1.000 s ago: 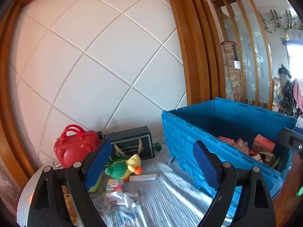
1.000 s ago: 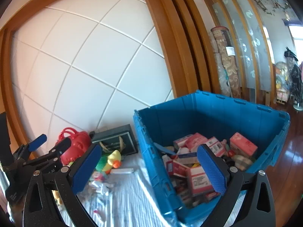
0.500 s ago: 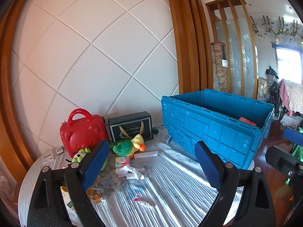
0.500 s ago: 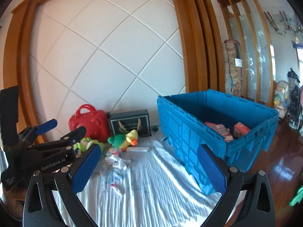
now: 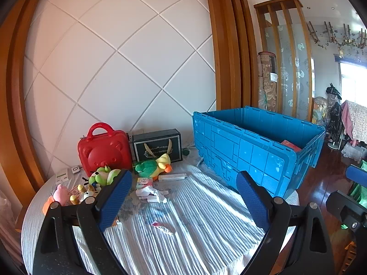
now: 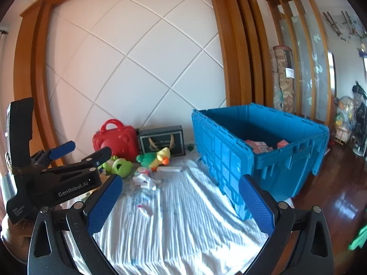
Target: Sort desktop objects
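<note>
A blue plastic crate (image 5: pixel 257 146) (image 6: pixel 259 151) stands on the right of a round table with a striped white cloth (image 5: pixel 183 229); boxes lie inside it. On the left lie a red bear case (image 5: pixel 104 151), a black gift box (image 5: pixel 158 145), a green and yellow duck plush (image 5: pixel 153 166), a green frog plush (image 5: pixel 103 177), small figures and paper scraps (image 5: pixel 150 193). My left gripper (image 5: pixel 183 199) is open and empty above the cloth; it also shows in the right wrist view (image 6: pixel 80 153). My right gripper (image 6: pixel 181 204) is open and empty.
A white panelled wall with wooden frame (image 5: pixel 220 45) backs the table. Dark wooden floor (image 6: pixel 339 183) lies to the right. A small pink and white tube (image 5: pixel 164 228) lies mid-cloth. Rolled carpets (image 5: pixel 267 80) stand behind the crate.
Both grippers have pulled back from the crate and away from the table, so more of the cloth and the toys shows. Both stay open and empty.
</note>
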`<control>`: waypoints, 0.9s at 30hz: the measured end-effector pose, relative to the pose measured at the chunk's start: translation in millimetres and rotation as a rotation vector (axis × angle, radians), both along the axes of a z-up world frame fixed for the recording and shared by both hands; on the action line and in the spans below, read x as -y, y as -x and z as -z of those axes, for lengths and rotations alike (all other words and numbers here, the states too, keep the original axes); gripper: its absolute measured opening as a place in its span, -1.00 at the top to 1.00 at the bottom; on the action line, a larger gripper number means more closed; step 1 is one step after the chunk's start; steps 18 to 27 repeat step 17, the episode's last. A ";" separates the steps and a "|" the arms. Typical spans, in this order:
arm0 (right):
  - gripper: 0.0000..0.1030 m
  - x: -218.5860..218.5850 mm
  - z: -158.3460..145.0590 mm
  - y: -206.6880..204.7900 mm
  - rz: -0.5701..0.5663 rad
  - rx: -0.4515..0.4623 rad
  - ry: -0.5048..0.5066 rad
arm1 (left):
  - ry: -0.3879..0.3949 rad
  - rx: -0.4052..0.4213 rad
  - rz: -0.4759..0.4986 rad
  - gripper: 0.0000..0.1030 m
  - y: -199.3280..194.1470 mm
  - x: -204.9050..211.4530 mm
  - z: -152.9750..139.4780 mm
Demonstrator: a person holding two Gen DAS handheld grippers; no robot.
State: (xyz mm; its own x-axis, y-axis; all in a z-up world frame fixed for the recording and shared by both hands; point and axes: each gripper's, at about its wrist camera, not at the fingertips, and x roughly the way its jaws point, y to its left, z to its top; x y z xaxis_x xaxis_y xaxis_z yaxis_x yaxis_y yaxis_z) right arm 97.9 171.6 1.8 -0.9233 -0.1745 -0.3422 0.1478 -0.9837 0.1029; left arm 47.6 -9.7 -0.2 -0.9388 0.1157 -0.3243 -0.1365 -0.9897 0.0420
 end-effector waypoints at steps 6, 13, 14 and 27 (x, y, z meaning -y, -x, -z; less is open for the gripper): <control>-1.00 -28.5 0.3 -21.6 -0.003 -0.012 0.017 | -0.021 0.015 0.022 -0.81 -17.8 -21.7 1.0; -1.00 -50.0 -7.9 -36.8 0.009 -0.047 0.032 | 0.005 -0.064 0.008 -0.81 -35.9 -39.2 -14.9; -1.00 -52.7 -8.9 -38.2 0.013 -0.050 0.034 | 0.013 -0.074 0.001 -0.81 -37.2 -41.2 -17.5; -1.00 -58.9 -11.1 -42.4 0.022 -0.055 0.041 | 0.027 -0.102 -0.022 -0.81 -42.1 -44.1 -23.2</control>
